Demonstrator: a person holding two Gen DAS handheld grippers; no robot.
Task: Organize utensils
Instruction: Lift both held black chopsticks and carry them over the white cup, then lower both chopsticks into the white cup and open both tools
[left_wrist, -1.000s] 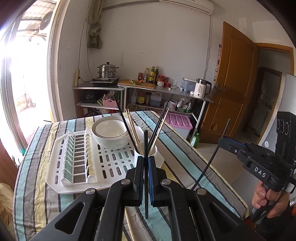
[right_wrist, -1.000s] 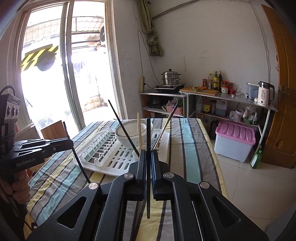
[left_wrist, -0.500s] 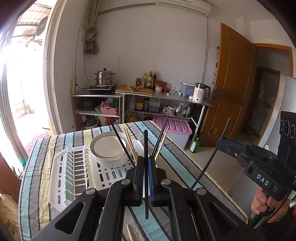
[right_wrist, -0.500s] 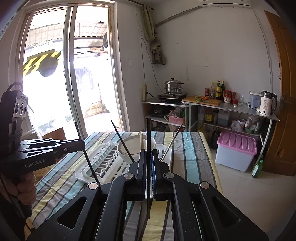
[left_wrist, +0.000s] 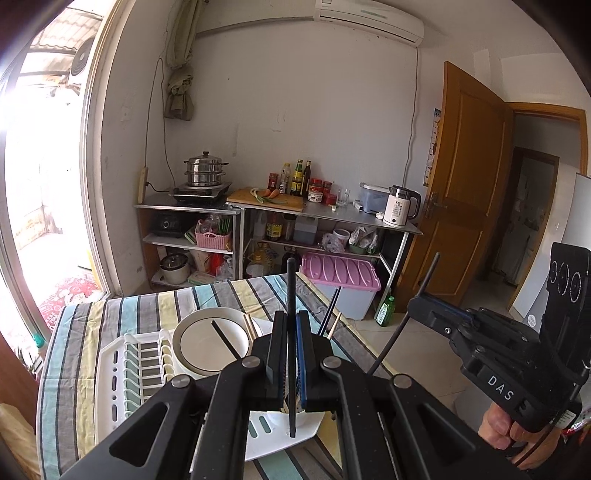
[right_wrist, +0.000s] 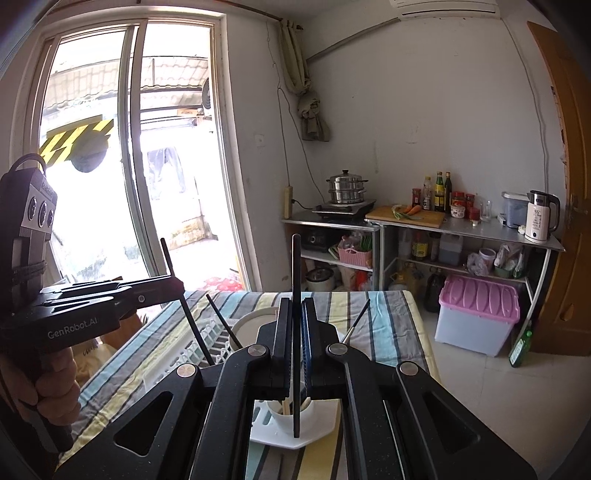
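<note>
Striped table (left_wrist: 147, 314) half hidden behind each hand-held gripper (left_wrist: 291, 325), both clenched on black chopsticks (left_wrist: 291, 295).

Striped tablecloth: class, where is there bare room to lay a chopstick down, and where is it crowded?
Bare: the far strip of tablecloth between the dish rack and the table's far edge; the strip on the rack's window side; the wide band on its door side. Crowded: the rack itself, with the bowl and the utensil cup.

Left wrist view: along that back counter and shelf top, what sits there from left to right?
Steamer pot → cutting board with carrots → sauce bottles → drinking glass → clear plastic container → white kettle.
</note>
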